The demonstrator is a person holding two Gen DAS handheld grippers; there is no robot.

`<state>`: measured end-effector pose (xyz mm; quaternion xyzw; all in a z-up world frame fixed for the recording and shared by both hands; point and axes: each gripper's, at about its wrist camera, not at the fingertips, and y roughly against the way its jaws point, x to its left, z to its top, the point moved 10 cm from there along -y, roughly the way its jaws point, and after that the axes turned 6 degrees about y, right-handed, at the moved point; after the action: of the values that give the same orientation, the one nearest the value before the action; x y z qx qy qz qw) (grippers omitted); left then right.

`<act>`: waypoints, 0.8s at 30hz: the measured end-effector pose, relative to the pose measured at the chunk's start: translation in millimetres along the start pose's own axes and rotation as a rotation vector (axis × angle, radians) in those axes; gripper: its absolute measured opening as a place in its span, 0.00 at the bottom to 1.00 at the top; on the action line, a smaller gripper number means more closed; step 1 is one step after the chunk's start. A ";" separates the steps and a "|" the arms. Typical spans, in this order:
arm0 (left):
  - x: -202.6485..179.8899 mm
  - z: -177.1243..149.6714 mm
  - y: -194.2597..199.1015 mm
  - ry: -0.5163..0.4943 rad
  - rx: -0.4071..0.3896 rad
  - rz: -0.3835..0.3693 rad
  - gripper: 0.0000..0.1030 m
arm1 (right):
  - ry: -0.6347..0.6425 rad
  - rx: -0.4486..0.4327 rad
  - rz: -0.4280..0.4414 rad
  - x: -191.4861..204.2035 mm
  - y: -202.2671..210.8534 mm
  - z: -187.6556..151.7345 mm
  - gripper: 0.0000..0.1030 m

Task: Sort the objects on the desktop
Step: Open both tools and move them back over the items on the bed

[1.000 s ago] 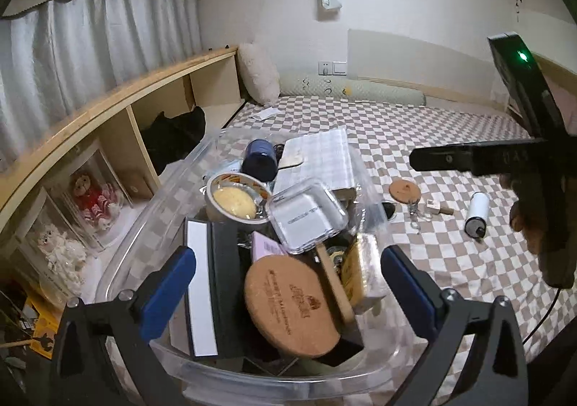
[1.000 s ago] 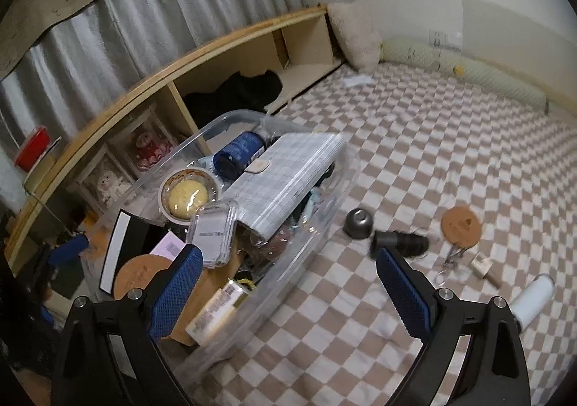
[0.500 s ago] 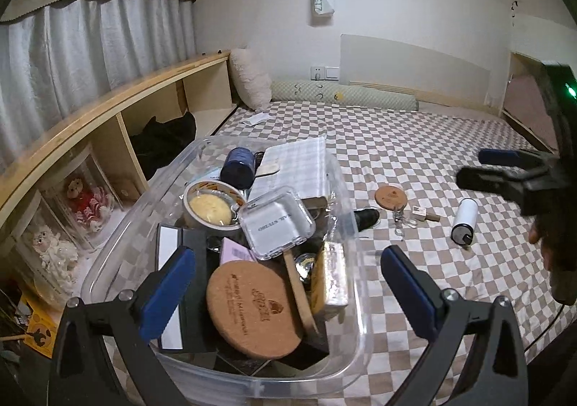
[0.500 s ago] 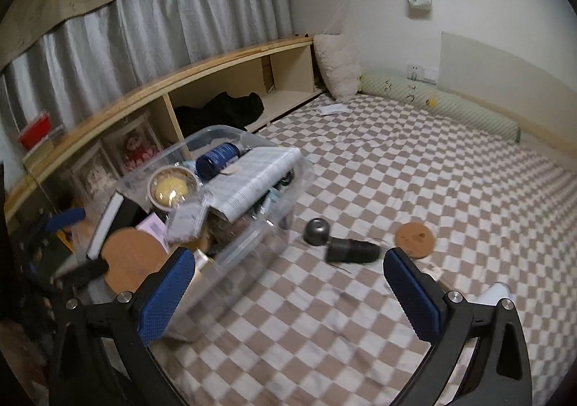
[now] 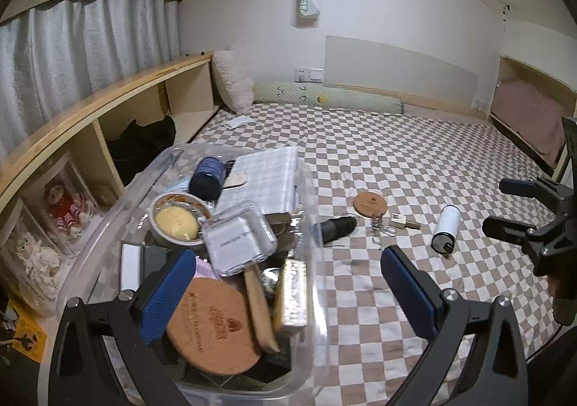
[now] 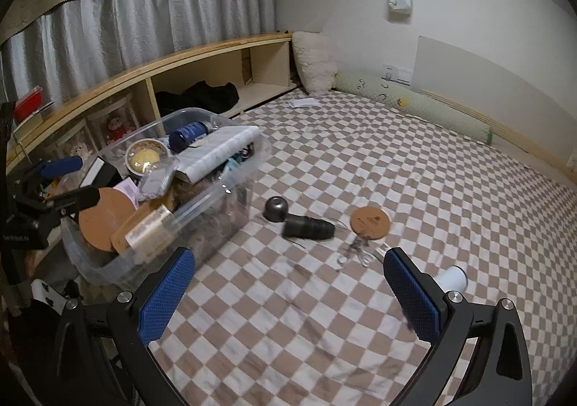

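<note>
The clear plastic bin (image 5: 306, 211) was taken as the marker, standing on the checkered bedspread (image 5: 414, 160) beside the wooden shelf (image 5: 90, 106). The left gripper (image 5: 288, 292) was held above the bin's near end, its blue pads spread wide with nothing between them. The right gripper (image 6: 288, 292) was held over the bedspread just off the bin's right side, jaws likewise spread wide and empty.

Inside the bin, a round cork coaster (image 5: 212, 326) was seen at the near end, with a wooden-handled item (image 5: 258, 301) and a foil-wrapped block (image 5: 292, 297) lying beside it. Further in, a clear lidded box (image 5: 239, 243), a tape roll (image 5: 176, 222), a dark blue spool (image 5: 207, 177) and a plaid-covered book (image 5: 267, 178) were piled.

Outside the bin, to its right on the bedspread, a black cylinder (image 6: 308, 227) was lying near the wall, with a dark round cap (image 6: 276, 208) just beside it. A second cork coaster (image 6: 370, 221) was spotted further right, a tangle of small metal pieces (image 6: 355, 250) near it. Farthest from the bin, a white tube (image 5: 446, 229) was lying on its side.
</note>
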<state>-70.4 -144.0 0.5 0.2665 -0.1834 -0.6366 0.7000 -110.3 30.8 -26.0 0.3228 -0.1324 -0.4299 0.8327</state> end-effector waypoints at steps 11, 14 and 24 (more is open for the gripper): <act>-46.2 16.1 -23.8 -0.088 -0.007 -0.004 1.00 | -0.082 -0.014 -0.079 -55.6 0.8 -10.7 1.00; -59.0 21.3 -32.5 -0.108 -0.027 -0.001 1.00 | -0.087 -0.018 -0.124 -70.9 0.9 -14.3 1.00; -99.9 33.3 -82.0 -0.139 -0.011 -0.033 1.00 | -0.205 -0.002 -0.173 -133.1 -15.7 -35.2 1.00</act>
<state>-167.5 -53.7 -14.7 0.2208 -0.2233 -0.6662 0.6765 -181.9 145.8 -55.2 0.2868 -0.1882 -0.5311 0.7748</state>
